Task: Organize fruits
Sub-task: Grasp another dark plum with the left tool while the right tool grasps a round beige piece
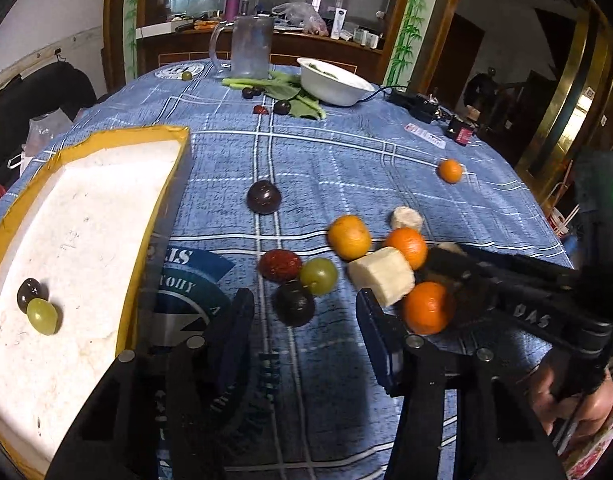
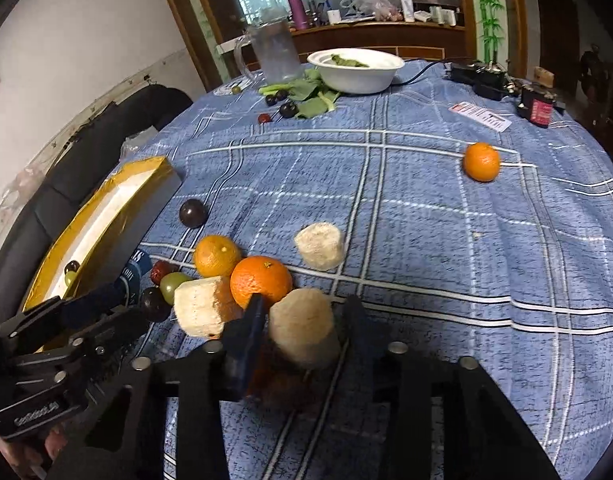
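On the counter (image 2: 426, 208), covered with a blue checked cloth, the fruits lie in a loose cluster near a yellow-rimmed tray (image 1: 170, 184) with a white floor. The left gripper (image 1: 302, 312) hangs low over the cloth with its jaws partly apart; a dark plum (image 1: 294, 304) sits between them, and I cannot tell whether the pads touch it. Just beyond it lie a green grape (image 1: 319, 276) and a red date (image 1: 279, 265), both touching or nearly so. The right gripper (image 2: 304, 328) has its jaws drawn narrow around a pale cylindrical chunk (image 2: 304, 324), which stands upright between the pads, the left pad pressed against its side. Beside it rest a second pale chunk (image 2: 200, 306) and an orange mandarin (image 2: 261, 282), with another mandarin (image 2: 217, 255) behind. A third pale chunk (image 2: 319, 246) lies apart, and one mandarin (image 2: 481, 162) sits well away to the right. Inside the tray lie a dark grape (image 1: 28, 292) and a green grape (image 1: 43, 316), touching. At the far edge stand a clear mug (image 1: 250, 46) and a white bowl (image 1: 334, 82) among green leaves (image 1: 294, 98).
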Demonstrator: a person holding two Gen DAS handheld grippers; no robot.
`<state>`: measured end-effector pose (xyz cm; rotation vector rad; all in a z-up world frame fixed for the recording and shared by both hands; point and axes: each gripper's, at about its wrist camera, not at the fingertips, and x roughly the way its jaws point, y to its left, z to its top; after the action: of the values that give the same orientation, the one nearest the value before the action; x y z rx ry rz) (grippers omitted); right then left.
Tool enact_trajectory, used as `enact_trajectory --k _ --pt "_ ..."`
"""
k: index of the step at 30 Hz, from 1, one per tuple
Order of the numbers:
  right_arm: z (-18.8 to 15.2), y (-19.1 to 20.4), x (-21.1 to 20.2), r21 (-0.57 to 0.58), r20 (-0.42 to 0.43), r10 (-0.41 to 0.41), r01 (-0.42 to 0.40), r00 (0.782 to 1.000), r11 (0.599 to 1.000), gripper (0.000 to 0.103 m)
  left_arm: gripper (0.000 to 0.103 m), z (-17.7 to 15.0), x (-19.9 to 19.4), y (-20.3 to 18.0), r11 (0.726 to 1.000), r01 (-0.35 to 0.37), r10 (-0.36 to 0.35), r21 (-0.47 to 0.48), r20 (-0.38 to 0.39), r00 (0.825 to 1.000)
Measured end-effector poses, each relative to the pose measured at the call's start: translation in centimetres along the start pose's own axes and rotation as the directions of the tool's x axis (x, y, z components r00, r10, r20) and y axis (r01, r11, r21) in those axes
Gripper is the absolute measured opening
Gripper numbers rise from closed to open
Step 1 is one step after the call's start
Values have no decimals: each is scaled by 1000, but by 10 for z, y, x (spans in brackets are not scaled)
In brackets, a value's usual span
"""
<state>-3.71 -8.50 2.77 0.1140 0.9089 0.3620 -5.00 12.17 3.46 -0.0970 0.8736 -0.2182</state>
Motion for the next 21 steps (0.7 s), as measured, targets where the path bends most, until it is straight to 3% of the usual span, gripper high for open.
enact_trajectory --k 4,7,10,14,21 --pt "1 -5 -6 13 28 -13 13 1000 1000 39 34 0 1 6 1000 6 -6 -10 -12 1000" --pt "1 -6 -10 10 45 -30 29 999 1000 39 34 15 -2 16 998 12 -13 -64 -5 1000" --pt "2 -6 -10 10 40 -23 23 999 1000 39 39 38 8 19 995 -51 47 -90 -46 998" --pt "0 -3 -8 1 25 -12 12 1000 1000 40 39 63 44 18 991 -106 99 -79 -95 991" --pt "-3 1 1 -20 -17 5 -6 1000 1000 40 39 81 71 12 984 -178 177 -14 -75 981"
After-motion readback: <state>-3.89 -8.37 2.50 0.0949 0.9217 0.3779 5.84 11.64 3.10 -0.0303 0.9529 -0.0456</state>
